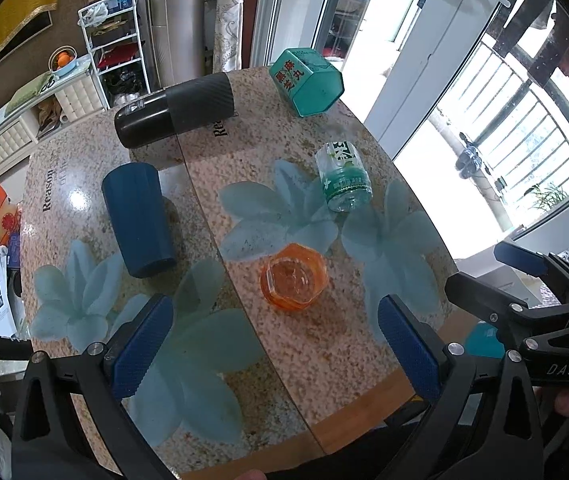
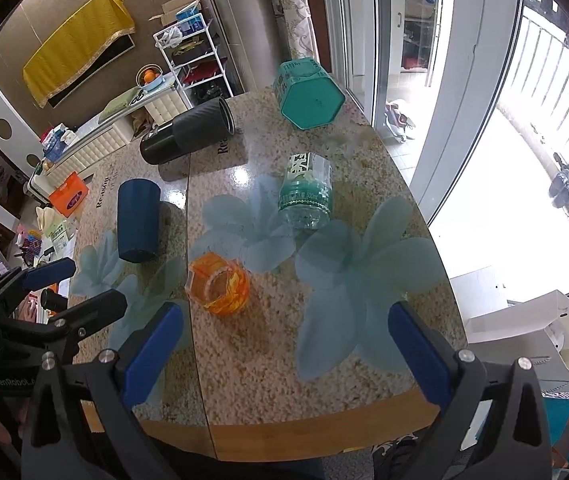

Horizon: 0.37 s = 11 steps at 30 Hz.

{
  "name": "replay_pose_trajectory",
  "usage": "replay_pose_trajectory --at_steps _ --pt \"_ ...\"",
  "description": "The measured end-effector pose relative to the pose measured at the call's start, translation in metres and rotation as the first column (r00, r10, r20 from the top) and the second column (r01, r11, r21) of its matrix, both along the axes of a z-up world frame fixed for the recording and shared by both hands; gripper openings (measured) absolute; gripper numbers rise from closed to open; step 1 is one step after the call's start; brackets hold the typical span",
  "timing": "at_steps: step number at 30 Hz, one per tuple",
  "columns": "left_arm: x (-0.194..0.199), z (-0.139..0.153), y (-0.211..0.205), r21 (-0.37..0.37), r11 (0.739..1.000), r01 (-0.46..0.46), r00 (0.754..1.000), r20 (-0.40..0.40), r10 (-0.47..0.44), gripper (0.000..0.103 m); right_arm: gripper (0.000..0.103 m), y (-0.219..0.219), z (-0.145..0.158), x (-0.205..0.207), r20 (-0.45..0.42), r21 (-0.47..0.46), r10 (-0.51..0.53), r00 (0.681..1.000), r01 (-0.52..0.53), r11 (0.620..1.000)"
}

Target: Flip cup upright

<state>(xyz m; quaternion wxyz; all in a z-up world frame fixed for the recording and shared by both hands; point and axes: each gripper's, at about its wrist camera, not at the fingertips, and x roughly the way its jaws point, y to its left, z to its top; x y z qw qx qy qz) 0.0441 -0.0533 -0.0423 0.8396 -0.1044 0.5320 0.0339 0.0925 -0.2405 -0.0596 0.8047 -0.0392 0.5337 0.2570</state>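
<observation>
Speckled stone tabletop (image 1: 324, 344) with pale flower prints carries five cups. Four lie on their sides beyond both jaws: a dark blue cup (image 1: 138, 220), a black tumbler (image 1: 172, 110), a teal cup (image 1: 308, 82) and a clear printed cup (image 1: 344, 178). An orange cup (image 1: 294, 276) stands mouth up, just ahead of the left gripper (image 1: 276, 348), left of the right gripper's (image 2: 284, 356) centre. Both grippers hover spread wide, holding nothing. Probably a tipped cup needs picking next; which one is unclear. Only the right view shows the tumbler's open mouth.
</observation>
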Motion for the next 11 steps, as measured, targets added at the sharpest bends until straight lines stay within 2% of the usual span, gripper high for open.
replay_pose_trajectory --at_steps 11 --pt "-0.0007 -0.0007 0.0013 0.008 1.000 0.010 1.000 0.004 -0.010 0.103 0.103 0.0009 0.0000 -0.0005 -0.003 0.002 -0.002 1.000 0.002 1.000"
